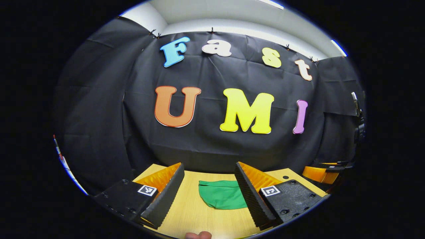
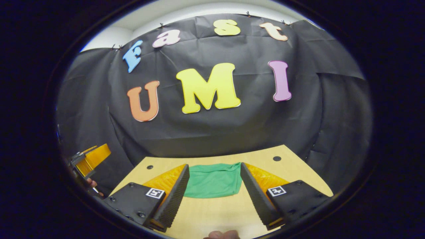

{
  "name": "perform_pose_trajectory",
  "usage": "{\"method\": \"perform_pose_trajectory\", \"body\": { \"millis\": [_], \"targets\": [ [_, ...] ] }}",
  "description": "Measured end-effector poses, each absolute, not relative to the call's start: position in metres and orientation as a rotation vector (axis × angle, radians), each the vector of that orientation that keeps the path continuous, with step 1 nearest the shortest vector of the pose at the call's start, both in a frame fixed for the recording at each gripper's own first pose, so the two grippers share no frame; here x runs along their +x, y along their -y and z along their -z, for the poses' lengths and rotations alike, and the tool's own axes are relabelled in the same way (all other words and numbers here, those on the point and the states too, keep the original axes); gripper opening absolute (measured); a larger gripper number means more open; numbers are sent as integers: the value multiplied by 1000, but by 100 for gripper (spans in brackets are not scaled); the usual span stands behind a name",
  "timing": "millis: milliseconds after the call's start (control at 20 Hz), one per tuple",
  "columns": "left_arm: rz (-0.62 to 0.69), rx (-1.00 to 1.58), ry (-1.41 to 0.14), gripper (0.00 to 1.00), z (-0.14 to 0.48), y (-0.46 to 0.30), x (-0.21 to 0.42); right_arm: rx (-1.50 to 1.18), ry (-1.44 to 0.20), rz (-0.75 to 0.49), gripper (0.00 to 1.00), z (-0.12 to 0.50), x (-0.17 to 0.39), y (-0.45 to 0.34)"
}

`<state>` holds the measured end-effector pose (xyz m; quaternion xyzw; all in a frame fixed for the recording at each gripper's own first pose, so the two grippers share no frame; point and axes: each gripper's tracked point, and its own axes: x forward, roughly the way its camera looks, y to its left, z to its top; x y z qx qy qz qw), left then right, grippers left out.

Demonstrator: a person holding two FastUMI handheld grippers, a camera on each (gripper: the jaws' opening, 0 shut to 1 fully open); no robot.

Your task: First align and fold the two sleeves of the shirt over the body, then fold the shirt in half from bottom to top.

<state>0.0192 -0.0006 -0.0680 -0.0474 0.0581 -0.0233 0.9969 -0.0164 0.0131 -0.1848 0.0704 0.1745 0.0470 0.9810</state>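
Left gripper view looks along its own two fingers, with the left gripper (image 1: 209, 196) held above a pale wooden table (image 1: 196, 215), jaws spread wide and grasping nothing. Between the fingers, toward 12 o'clock from the camera, lies the green fabric shirt (image 1: 221, 195), flat on the tabletop and well short of the black cloth wall. It reads as a compact, rounded-edged patch rather than a spread garment with sleeves out, so it is probably folded already, though the fisheye and the fingers hide enough of its edges that I cannot be sure. At 3 o'clock, near the table's far corner, the right gripper (image 1: 320, 172) shows as an orange and black shape raised off the wood.

Seen from the right gripper view, the right gripper (image 2: 214, 194) is likewise released, its fingers apart and the shirt (image 2: 214, 181) lying between them at 12 o'clock, apart from both. The table (image 2: 212, 215) runs bare toward the camera. At 9 o'clock the left gripper (image 2: 89, 159) is held up off the table edge.

Both tools are lifted and open, clear of the cloth, which suggests a pause either before the first grasp or after the last fold; the compact shape leans toward the latter.
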Motion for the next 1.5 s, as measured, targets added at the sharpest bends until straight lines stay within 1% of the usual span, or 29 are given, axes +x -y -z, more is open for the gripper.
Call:
{"method": "perform_pose_trajectory", "body": {
  "millis": [100, 150, 200, 350, 400, 700, 1200, 1250, 1500],
  "targets": [
    [57, -108, -141, 98, 82, 10, 7, 117, -301, -67, 96, 177, -23, -6],
    [57, -94, -155, 100, 86, 13, 3, 106, -285, -62, 96, 175, -28, -7],
    [61, -79, -163, 98, 88, 16, 1, 101, -283, -69, 96, 173, -31, -9],
    [80, -68, -153, 98, 82, 26, -1, 111, -286, -88, 97, 170, -35, -13],
    [86, -62, -151, 98, 81, 29, -1, 108, -284, -88, 90, 169, -35, -13],
    [109, -44, -140, 98, 76, 40, -4, 95, -267, -123, 90, 159, -43, -18],
    [110, -26, -141, 98, 70, 48, -6, 90, -233, -107, 90, 147, -44, -10],
    [110, -20, -145, 98, 69, 50, -5, 81, -230, -96, 97, 146, -45, -5],
    [111, -4, -125, 98, 62, 52, -1, 81, -223, -86, 98, 142, -43, -4]
  ]
}}
